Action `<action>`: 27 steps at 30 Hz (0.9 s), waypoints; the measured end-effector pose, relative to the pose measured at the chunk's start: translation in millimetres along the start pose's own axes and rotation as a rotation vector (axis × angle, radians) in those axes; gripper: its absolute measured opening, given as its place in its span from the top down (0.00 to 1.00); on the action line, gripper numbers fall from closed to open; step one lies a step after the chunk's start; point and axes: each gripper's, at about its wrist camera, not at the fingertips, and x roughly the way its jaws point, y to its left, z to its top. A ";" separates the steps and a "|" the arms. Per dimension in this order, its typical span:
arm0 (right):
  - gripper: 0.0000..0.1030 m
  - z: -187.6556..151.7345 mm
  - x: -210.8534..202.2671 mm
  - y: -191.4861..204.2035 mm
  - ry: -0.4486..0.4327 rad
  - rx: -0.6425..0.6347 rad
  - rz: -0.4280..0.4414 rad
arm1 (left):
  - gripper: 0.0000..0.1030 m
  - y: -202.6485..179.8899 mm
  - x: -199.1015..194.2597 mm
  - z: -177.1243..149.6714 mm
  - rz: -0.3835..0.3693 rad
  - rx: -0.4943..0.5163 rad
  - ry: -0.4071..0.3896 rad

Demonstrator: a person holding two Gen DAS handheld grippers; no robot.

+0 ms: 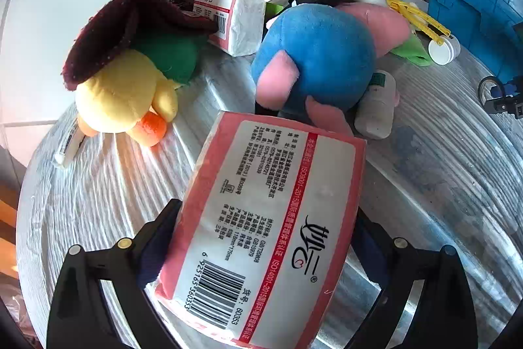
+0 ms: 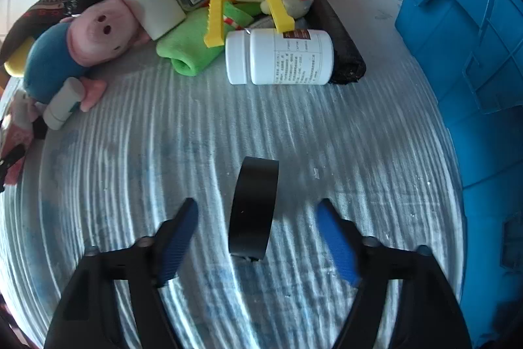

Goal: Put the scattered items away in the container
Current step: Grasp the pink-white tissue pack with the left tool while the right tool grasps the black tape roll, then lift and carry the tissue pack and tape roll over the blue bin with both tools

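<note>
Striped table, tissue pack lengthwise in left gripper

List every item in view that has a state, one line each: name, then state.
left gripper: shut on the tissue pack
tissue pack: held, sealed
right gripper: open, fingers either side of the tape roll
tape roll: standing on edge, not gripped
white bottle: on its side, capped
pig plush: lying down
blue crate: beside the table; inside hidden

A pink tissue pack (barcode up) is lifted; a black tape roll stands on edge beside the blue container at the worktop's right edge.
</note>
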 end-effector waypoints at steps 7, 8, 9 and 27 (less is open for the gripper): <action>0.83 0.7 1.3 0.6 0.005 0.000 0.013 | 0.07 7.7 -13.1 -11.3 0.021 -0.086 -0.013; 0.83 0.8 0.2 1.2 0.003 -0.005 0.016 | 0.07 7.6 -15.2 -11.9 0.023 -0.099 -0.016; 0.83 1.0 -1.2 2.3 0.003 -0.011 0.021 | 0.07 7.3 -17.2 -12.5 0.027 -0.108 -0.017; 0.83 -11.6 -48.2 24.8 -0.043 -0.082 0.071 | 0.07 -7.6 -59.2 -44.9 0.099 -0.263 0.030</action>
